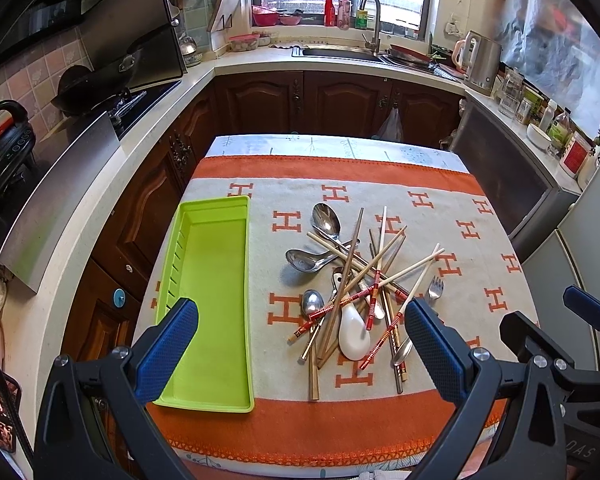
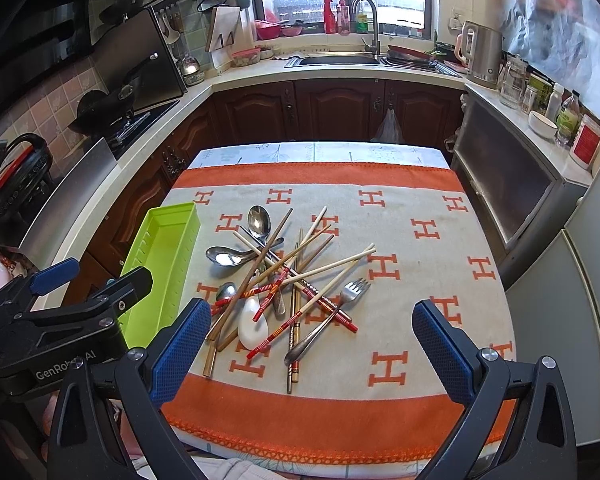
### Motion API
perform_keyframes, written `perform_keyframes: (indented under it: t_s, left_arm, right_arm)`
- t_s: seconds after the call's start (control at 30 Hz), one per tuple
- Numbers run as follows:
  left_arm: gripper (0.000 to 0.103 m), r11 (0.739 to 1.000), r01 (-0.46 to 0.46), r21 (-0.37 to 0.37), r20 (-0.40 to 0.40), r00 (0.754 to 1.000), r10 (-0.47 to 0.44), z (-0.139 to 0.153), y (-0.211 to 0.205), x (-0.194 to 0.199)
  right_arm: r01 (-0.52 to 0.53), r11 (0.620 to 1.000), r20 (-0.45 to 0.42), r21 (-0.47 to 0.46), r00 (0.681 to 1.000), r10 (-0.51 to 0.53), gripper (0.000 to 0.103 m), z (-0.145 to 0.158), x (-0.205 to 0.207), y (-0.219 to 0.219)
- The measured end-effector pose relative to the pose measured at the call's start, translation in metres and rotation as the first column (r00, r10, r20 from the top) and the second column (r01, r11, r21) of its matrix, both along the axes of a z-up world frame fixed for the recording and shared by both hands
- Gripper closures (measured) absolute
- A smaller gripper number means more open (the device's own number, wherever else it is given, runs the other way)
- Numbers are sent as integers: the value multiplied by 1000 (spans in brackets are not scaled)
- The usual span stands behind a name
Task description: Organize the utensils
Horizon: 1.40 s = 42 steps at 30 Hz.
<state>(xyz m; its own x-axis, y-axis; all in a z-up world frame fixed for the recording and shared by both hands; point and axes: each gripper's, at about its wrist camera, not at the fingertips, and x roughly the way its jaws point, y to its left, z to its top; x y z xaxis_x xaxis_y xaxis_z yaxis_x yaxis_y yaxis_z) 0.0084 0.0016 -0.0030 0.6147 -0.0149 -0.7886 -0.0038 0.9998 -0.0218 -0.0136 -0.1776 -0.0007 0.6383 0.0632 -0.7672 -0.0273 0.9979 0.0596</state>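
A lime green utensil tray (image 1: 212,280) lies empty at the table's left side; it also shows in the right wrist view (image 2: 162,264). Right of it lies a tangled pile of chopsticks (image 1: 364,276), metal spoons (image 1: 327,220), a white ceramic spoon (image 1: 354,334) and a metal fork (image 2: 350,292). The pile also shows in the right wrist view (image 2: 288,276). My left gripper (image 1: 300,348) is open and empty, above the table's near edge between tray and pile. My right gripper (image 2: 312,348) is open and empty, above the near edge in front of the pile.
The table wears an orange and beige cloth (image 2: 420,280) with H marks. Dark wood cabinets (image 1: 340,100) and counters surround it, with a sink (image 1: 340,54) at the back, a stove with a wok (image 1: 96,88) at left and a kettle (image 1: 482,60) at right.
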Motion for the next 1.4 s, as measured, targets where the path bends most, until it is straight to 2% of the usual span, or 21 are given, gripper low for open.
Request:
perform_keyframes:
  t_s: [0.57, 0.97, 1.4]
  left_arm:
    - [1, 1000, 3, -3, 6, 1000, -3, 2, 0, -3]
    - [1, 999, 8, -31, -1, 1000, -8, 4, 0, -16]
    - [1, 1000, 20, -16, -24, 999, -20, -1, -2, -4]
  right_arm:
    - [0, 1000, 5, 5, 1000, 0, 1, 2, -4, -1]
    - [0, 1000, 12, 3, 1000, 0, 1, 2, -2, 1]
    - [-8, 1000, -3, 27, 1000, 8, 1, 1, -8, -1]
